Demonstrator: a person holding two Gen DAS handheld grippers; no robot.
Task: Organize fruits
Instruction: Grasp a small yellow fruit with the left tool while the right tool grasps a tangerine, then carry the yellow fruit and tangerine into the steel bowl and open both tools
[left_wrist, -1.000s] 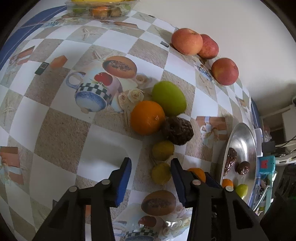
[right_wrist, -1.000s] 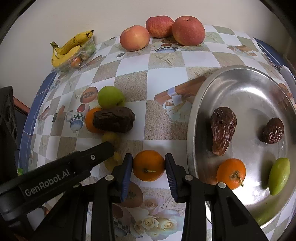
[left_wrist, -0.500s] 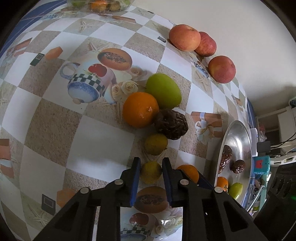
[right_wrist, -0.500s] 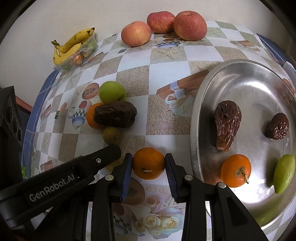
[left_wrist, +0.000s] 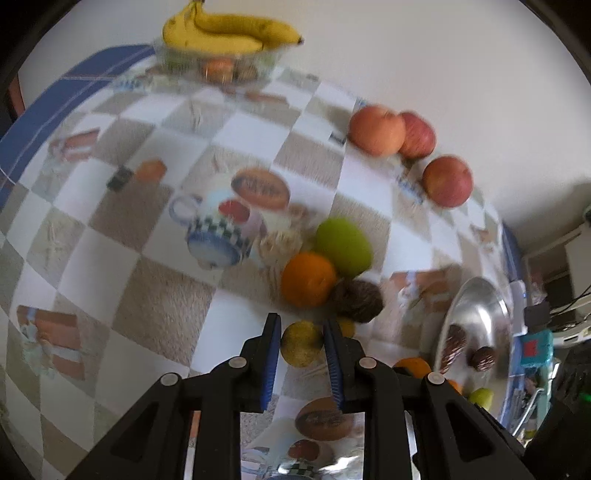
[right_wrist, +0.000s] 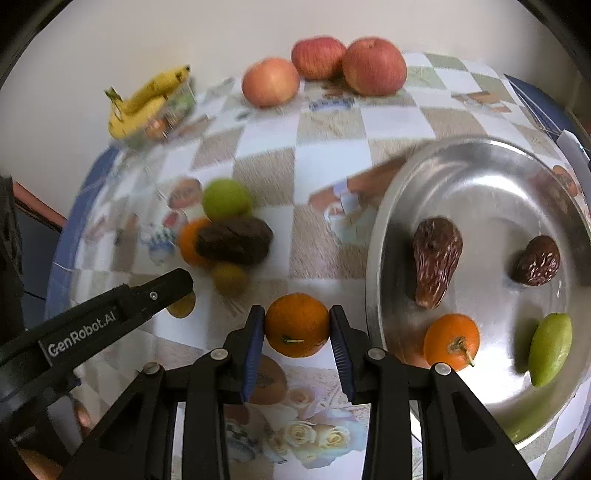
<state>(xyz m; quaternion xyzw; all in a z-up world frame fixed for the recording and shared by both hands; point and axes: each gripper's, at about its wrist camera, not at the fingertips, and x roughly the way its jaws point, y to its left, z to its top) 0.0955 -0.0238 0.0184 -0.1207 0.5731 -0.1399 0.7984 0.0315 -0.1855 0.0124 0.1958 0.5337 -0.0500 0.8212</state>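
My left gripper (left_wrist: 302, 341) is shut on a small yellow-green fruit (left_wrist: 301, 343) and holds it above the table. My right gripper (right_wrist: 296, 325) is shut on an orange (right_wrist: 297, 325) beside the steel plate (right_wrist: 480, 177). The plate holds two dates (right_wrist: 436, 262), an orange (right_wrist: 450, 341) and a green fruit (right_wrist: 550, 347). On the cloth lie a green fruit (left_wrist: 343, 245), an orange (left_wrist: 308, 278), a brown date (left_wrist: 356, 301) and another small yellow-green fruit (right_wrist: 229, 277).
Three apples (right_wrist: 373, 66) sit along the wall at the back. Bananas (left_wrist: 229, 33) lie on a clear tub at the far left corner. The left gripper's arm (right_wrist: 92, 325) crosses the right wrist view at lower left.
My left gripper closed on the small yellow-green fruit and lifted it from the cloth. My right gripper stays shut on the orange and has risen slightly.
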